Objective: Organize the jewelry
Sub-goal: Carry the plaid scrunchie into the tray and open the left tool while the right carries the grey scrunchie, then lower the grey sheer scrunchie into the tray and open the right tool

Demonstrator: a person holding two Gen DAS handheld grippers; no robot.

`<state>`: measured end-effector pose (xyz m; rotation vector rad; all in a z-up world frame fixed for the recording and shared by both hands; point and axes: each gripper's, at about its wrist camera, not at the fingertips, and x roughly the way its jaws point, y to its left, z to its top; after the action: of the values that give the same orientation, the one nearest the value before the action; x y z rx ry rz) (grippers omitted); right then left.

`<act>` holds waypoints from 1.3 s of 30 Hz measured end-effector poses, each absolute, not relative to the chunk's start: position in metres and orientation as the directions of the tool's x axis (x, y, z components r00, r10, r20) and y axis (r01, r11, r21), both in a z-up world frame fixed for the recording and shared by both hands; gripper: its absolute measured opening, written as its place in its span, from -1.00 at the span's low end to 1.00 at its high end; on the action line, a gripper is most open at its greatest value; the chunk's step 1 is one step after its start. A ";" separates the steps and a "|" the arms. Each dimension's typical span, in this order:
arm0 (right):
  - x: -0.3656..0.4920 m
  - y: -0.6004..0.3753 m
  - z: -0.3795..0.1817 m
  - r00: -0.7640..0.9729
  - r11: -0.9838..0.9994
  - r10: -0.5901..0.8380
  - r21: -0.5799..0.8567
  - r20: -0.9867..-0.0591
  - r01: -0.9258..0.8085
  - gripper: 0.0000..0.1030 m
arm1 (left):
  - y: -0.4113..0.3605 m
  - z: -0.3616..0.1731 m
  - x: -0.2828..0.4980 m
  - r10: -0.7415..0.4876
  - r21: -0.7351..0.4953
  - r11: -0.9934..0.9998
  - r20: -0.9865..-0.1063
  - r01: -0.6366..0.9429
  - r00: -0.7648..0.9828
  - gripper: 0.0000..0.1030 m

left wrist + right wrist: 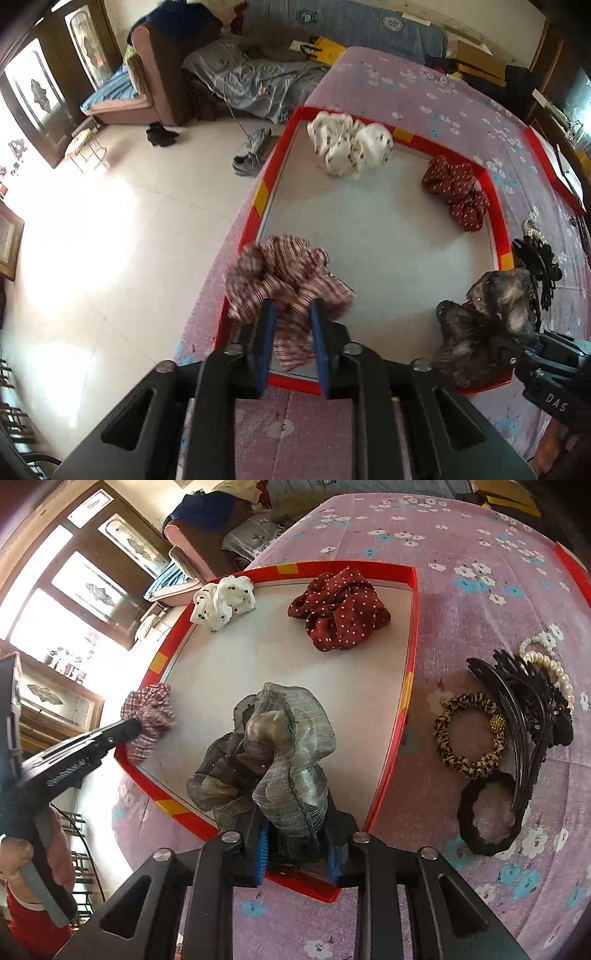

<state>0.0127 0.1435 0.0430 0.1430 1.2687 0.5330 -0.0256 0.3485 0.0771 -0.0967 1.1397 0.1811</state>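
Observation:
A red-rimmed tray (495,206) with a white floor lies on the pink flowered cloth; it also shows in the right wrist view (412,635). My left gripper (293,312) is shut on a pink plaid scrunchie (284,273) at the tray's near left corner; the scrunchie also shows in the right wrist view (149,716). My right gripper (295,834) is shut on a grey-black sheer scrunchie (273,749) over the tray's near edge; this scrunchie shows at the right of the left wrist view (487,317). A white scrunchie (223,602) and a dark red dotted scrunchie (338,614) lie at the tray's far side.
On the cloth right of the tray lie a leopard-print hair tie (469,734), a black scrunchie (487,823), a black hair claw (524,709) and a pearl bracelet (550,661). The table's left edge drops to a tiled floor (110,240). A sofa (159,74) stands beyond.

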 end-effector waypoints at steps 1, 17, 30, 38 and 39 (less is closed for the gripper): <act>0.013 0.144 0.044 0.201 0.870 0.458 0.389 -0.866 -0.304 -0.36 | 0.347 0.081 -0.027 0.103 0.023 0.981 -0.904 -0.194 0.414 -0.47; -0.006 0.090 0.094 0.295 0.840 0.518 0.413 -0.803 -0.352 0.01 | 0.335 0.149 -0.044 0.150 -0.026 0.949 -0.839 -0.313 0.524 -0.02; 0.001 -0.074 0.076 0.399 0.926 0.365 0.371 -0.841 -0.066 0.01 | 0.224 0.144 -0.033 -0.005 -0.056 0.995 -0.847 -0.080 0.531 0.01; 0.032 -0.074 0.076 0.401 0.910 0.407 0.401 -0.821 -0.104 -0.01 | 0.163 0.128 -0.028 -0.104 -0.103 0.994 -0.867 0.029 0.488 0.01; 0.035 -0.070 0.078 0.397 0.903 0.425 0.413 -0.813 -0.121 -0.01 | 0.158 0.126 -0.029 -0.110 -0.107 0.994 -0.869 0.034 0.482 0.01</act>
<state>0.0352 -0.0700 0.0775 0.3089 1.1131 0.3529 -0.0288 0.1584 0.1258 -0.0786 1.0642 -0.0883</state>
